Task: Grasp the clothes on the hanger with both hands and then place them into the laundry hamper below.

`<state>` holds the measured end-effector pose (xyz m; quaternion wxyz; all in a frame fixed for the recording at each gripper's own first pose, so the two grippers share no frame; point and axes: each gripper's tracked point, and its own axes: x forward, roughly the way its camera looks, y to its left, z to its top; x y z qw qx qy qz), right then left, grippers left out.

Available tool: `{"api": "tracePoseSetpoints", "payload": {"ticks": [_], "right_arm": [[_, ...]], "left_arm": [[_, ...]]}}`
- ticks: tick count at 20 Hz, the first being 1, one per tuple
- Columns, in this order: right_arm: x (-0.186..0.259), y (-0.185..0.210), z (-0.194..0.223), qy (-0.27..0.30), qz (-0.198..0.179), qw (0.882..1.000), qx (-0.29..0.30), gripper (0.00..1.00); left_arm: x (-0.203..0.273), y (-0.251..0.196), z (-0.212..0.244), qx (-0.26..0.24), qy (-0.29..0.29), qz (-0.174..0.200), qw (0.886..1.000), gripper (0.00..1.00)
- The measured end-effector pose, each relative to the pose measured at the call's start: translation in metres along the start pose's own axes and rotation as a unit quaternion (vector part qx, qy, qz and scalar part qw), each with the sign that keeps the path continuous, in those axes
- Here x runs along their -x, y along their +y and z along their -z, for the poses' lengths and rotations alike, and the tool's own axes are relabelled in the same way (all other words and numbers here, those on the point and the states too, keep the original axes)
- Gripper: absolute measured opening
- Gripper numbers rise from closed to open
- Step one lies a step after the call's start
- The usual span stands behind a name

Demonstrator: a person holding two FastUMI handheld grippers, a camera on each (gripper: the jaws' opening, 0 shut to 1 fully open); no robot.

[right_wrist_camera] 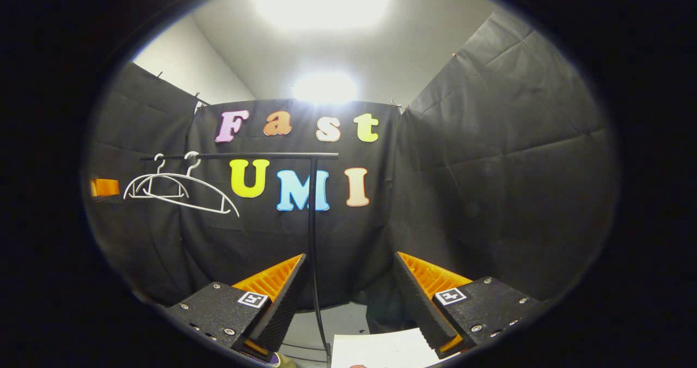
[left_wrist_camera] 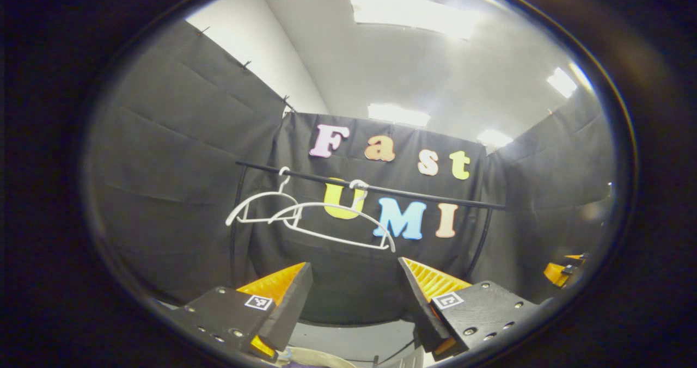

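While I hold both tools raised toward the back wall, my left hand-held gripper (left_wrist_camera: 356, 297) has its fingers spread wide with nothing between them, and my right hand-held gripper (right_wrist_camera: 348, 297) is spread the same way, also bare.

In the left gripper view the black rail (left_wrist_camera: 381, 188) runs across the wall cloth, sloping down to the right, with its curved posts dropping at each end. Two white hangers (left_wrist_camera: 305, 215) hook over the rail's left half, one close behind the other, both bare wire; the front one tilts down to the right. The rail's right half carries nothing, and there is open air between my fingers and the hangers. At that view's far right edge I see part of my other gripper, well apart from this one.

In the right gripper view the same hangers (right_wrist_camera: 179, 191) sit near the rail's (right_wrist_camera: 245, 155) left end, and the rail's right post (right_wrist_camera: 312, 221) stands straight down just beside my left finger. The room to the right of that post is open up to the side cloth.

I cannot make out the clothes. At the bottom edge of the left gripper view a pale curved rim (left_wrist_camera: 321, 355) shows below my fingers, perhaps the hamper; I cannot tell what lies in it. A white sheet (right_wrist_camera: 381, 349) lies at the bottom edge of the right gripper view.
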<state>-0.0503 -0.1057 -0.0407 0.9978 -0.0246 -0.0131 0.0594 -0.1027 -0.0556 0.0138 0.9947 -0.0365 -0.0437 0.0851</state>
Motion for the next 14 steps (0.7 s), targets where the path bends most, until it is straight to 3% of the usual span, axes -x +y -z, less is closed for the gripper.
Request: {"api": "tracePoseSetpoints", "payload": {"ticks": [3, 8, 9, 10, 11, 13, 14], "right_arm": [[-0.003, 0.000, 0.001, 0.003, 0.030, 0.999, -0.012, 0.95], [-0.006, 0.024, -0.005, -0.010, 0.050, 0.998, -0.031, 0.95], [-0.005, 0.027, -0.004, -0.011, 0.053, 0.998, -0.028, 0.92], [-0.005, 0.027, -0.002, -0.012, 0.057, 0.998, -0.025, 0.95], [-0.006, 0.029, -0.001, -0.011, 0.061, 0.998, -0.024, 0.95], [-0.005, 0.041, 0.006, 0.004, 0.056, 0.998, -0.030, 0.95], [-0.003, 0.048, 0.007, 0.006, 0.051, 0.998, -0.033, 0.95]], "left_arm": [[-0.011, 0.020, 0.007, -0.022, 0.011, 0.000, 1.000, 0.95], [-0.025, 0.033, 0.014, -0.031, 0.001, 0.023, 0.999, 0.96], [-0.024, 0.035, 0.015, -0.032, 0.002, 0.030, 0.999, 0.89], [-0.025, 0.037, 0.017, -0.034, 0.001, 0.037, 0.999, 0.89], [-0.027, 0.042, 0.021, -0.034, 0.000, 0.039, 0.999, 0.96], [-0.026, 0.045, 0.027, -0.027, 0.000, 0.050, 0.998, 0.96], [-0.027, 0.049, 0.033, -0.028, 0.006, 0.052, 0.998, 0.84]]}}
